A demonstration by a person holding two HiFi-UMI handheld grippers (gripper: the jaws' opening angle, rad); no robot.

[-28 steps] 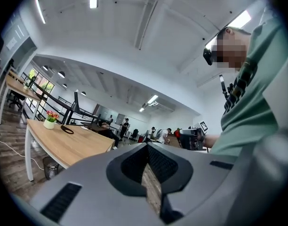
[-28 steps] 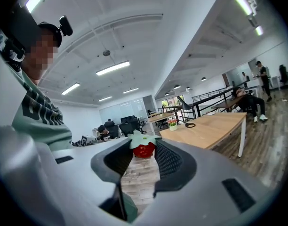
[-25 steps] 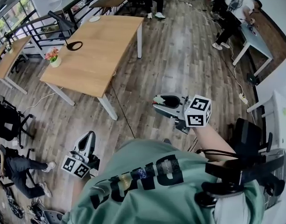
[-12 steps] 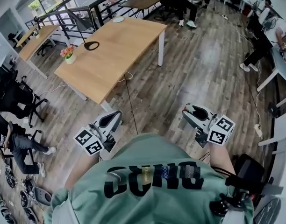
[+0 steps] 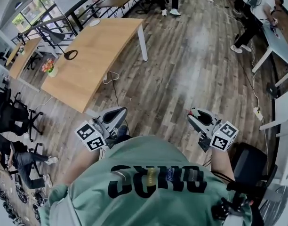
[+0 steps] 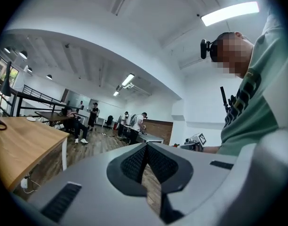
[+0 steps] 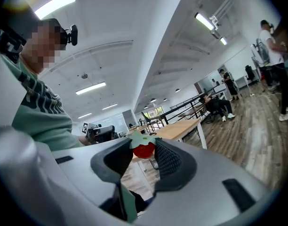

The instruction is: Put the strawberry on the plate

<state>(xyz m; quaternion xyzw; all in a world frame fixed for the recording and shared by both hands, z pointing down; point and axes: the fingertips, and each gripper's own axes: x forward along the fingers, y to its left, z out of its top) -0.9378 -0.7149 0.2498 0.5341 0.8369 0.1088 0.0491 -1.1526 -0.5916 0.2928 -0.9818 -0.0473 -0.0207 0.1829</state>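
In the right gripper view a small red strawberry (image 7: 144, 150) with a green leafy cap sits pinched between the dark pads of my right gripper (image 7: 143, 148), which is shut on it. In the head view that gripper (image 5: 195, 115) is held in the air at my right side, above the wooden floor. My left gripper (image 5: 117, 114) hovers at my left side; its pads meet with nothing between them (image 6: 146, 155). A white round plate (image 5: 94, 22) lies at the far end of a long wooden table (image 5: 101, 46), well ahead of both grippers.
On the table stand a black ring-headed lamp (image 5: 70, 55) and a potted flower (image 5: 51, 68). Office chairs (image 5: 12, 119) stand at the left, a black chair (image 5: 247, 161) at my right. Several people are at desks in the back. Plank floor (image 5: 181, 69) lies between me and the table.
My left gripper has come up from low at my left to beside my chest. The right gripper has stayed shut on the strawberry. The view has turned, so the table sits more to the left.
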